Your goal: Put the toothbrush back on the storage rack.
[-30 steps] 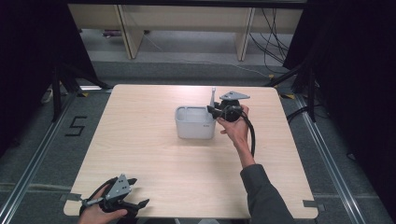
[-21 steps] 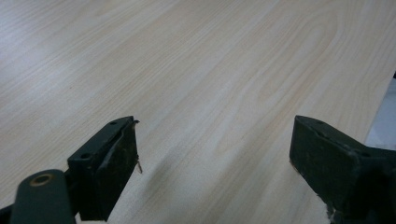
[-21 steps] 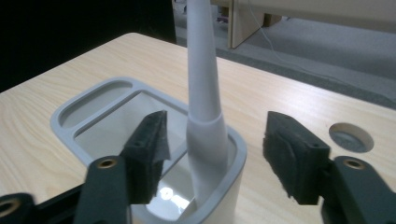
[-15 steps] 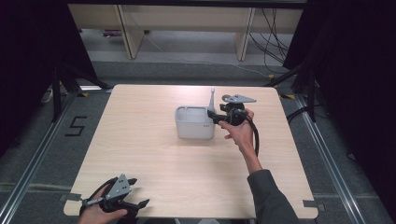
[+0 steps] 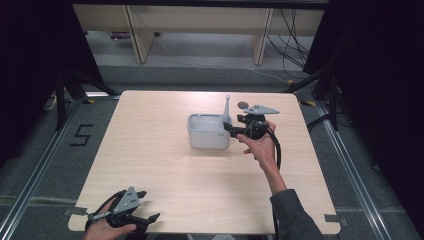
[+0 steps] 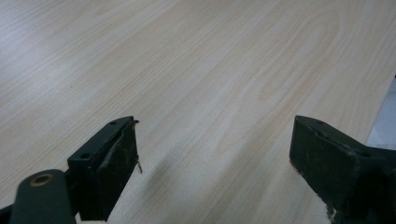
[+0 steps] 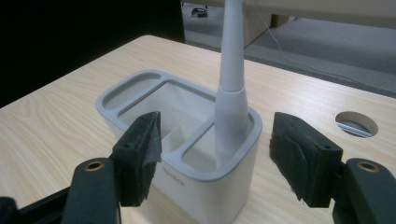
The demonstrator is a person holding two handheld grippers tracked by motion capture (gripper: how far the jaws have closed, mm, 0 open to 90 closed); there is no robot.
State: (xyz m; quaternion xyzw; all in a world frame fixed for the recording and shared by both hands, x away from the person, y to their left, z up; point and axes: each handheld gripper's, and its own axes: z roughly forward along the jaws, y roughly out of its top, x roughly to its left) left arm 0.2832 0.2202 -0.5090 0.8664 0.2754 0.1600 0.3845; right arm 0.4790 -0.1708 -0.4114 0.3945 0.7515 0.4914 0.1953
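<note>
At table centre sits a white caddy (image 5: 208,132) w/ 3 slots; a grey tapered handle (image 7: 231,70) stands upright in the slot nearest the right gripper (image 7: 215,149). Its jaws are wide apart, bracketing the handle w/o touching. Probably the grasp approach: next, advance, close on the handle. Left gripper (image 6: 215,154) gapes wide, empty, over bare tabletop (image 6: 196,60) near the front edge.

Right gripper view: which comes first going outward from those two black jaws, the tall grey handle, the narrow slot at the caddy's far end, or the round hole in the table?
1. Grey handle, standing in the caddy's near compartment.
2. Narrow slot, at the far end, left.
3. Round hole, right, beyond the caddy; its place after the slot is less sure.
</note>
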